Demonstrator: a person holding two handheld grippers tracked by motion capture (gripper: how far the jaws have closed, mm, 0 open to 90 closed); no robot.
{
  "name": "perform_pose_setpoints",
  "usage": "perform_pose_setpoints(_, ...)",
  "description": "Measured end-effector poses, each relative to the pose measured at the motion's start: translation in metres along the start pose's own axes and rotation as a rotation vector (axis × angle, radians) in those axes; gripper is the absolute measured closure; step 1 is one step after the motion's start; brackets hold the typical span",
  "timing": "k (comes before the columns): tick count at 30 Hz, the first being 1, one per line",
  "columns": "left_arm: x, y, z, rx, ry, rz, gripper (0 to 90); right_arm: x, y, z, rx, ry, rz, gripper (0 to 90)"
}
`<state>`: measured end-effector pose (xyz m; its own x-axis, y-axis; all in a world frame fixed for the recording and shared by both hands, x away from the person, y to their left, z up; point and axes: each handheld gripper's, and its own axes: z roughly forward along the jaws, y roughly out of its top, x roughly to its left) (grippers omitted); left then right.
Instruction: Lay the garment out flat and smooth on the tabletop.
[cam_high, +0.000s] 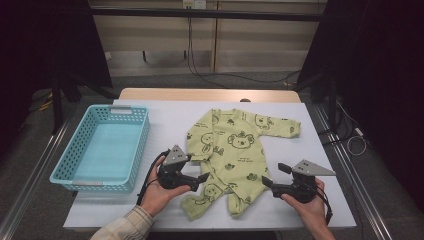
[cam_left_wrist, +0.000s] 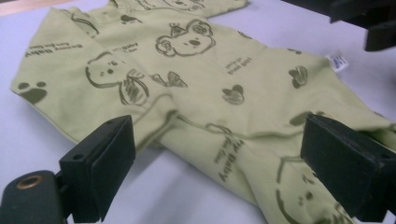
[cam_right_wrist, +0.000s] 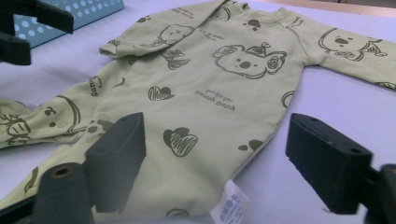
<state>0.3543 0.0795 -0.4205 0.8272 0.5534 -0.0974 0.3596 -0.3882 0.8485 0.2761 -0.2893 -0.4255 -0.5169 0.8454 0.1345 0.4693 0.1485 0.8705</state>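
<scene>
One green baby romper printed with koalas lies flat on the table, one sleeve folded in over its chest, the other stretched out, probably midway through folding. Just right of the left tool sits its lower edge; just left of the right tool its side seam and care label. Both tools stand spread, pinching nothing. Beyond the left tool waits a blue basket, likely the garment's destination.

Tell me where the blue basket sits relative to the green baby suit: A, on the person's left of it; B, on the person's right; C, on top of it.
A: in the high view the basket stands left of the baby suit, apart from it.
</scene>
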Motion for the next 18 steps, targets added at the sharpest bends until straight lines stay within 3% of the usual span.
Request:
perform_pose_setpoints(2,0.003,0.003,0.004,-0.014,0.017,-0.003,10.0,0.002,0.000,-0.001,-0.002,-0.011,-0.007,15.2)
perform_pose_setpoints(10,0.016,0.009,0.028,0.010,0.085,0.008,13.8,0.008,-0.003,-0.006,-0.017,-0.003,0.007,6.9)
perform_pose_setpoints(13,0.016,0.011,0.036,0.018,0.090,0.048,22.7,0.009,-0.003,-0.007,-0.019,0.006,0.004,5.4)
perform_pose_setpoints(15,0.015,0.011,0.042,0.023,0.093,0.037,24.4,0.008,-0.003,-0.007,-0.028,0.006,0.006,4.4)
perform_pose_setpoints(18,0.016,0.009,0.048,0.060,0.119,0.062,34.0,0.007,-0.003,-0.005,-0.030,-0.008,0.003,4.2)
